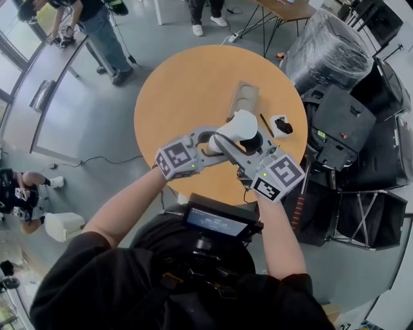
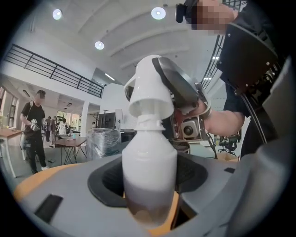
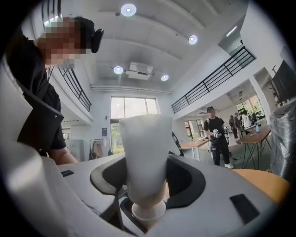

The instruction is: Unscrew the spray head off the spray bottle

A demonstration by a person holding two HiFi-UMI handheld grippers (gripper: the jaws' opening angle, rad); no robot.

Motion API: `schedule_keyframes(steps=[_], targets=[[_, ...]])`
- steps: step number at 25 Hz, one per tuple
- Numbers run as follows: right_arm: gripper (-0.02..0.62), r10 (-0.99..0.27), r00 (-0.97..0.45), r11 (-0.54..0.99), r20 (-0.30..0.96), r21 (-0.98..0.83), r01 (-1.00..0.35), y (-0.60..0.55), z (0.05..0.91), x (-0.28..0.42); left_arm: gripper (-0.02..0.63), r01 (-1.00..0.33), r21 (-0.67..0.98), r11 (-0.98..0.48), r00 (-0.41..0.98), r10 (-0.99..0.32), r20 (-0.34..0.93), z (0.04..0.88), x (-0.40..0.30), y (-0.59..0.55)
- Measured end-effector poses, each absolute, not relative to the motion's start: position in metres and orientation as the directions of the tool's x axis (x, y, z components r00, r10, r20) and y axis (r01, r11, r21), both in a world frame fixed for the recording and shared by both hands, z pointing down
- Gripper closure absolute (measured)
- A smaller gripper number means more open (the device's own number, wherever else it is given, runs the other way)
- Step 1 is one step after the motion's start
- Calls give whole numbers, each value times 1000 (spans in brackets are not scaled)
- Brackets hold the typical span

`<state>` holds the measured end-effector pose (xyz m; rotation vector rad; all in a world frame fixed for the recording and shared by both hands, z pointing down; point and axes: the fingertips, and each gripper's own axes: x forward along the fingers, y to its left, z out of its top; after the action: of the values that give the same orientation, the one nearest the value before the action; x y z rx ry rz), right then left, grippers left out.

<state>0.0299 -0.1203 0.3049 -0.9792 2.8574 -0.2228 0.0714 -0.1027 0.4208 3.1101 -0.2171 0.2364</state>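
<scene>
1. While my left gripper clamps the body of the spray bottle, jaws set wide around it, the bottle hangs in the air above the near edge of the round orange table.
2. My right gripper is closed on the white spray head. The head sits on top of the bottle neck; I can't tell whether it is threaded on or loose.
3. On the table beyond the bottle: flat brown tray, thin dark pen, small white card with a black item on it.
4. Room: grey floor, people standing past the table, a second table, a plastic-wrapped bundle and black cases on the right.
5. Overhead there is a white ceiling with round lights and a balcony railing.
</scene>
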Motion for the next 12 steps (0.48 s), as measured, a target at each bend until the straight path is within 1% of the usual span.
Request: schedule_keyframes(steps=[7,12], targets=[[348,-614,-783,789,-97,-119,-603,-112,261,49,304,-135,-3,-991,981,-134,138,424,77,-101],[348,-625,-773,780,-108,-89,-619,-110,246,55,304,-138,4,-990,978,-136,160,445,71,-97]])
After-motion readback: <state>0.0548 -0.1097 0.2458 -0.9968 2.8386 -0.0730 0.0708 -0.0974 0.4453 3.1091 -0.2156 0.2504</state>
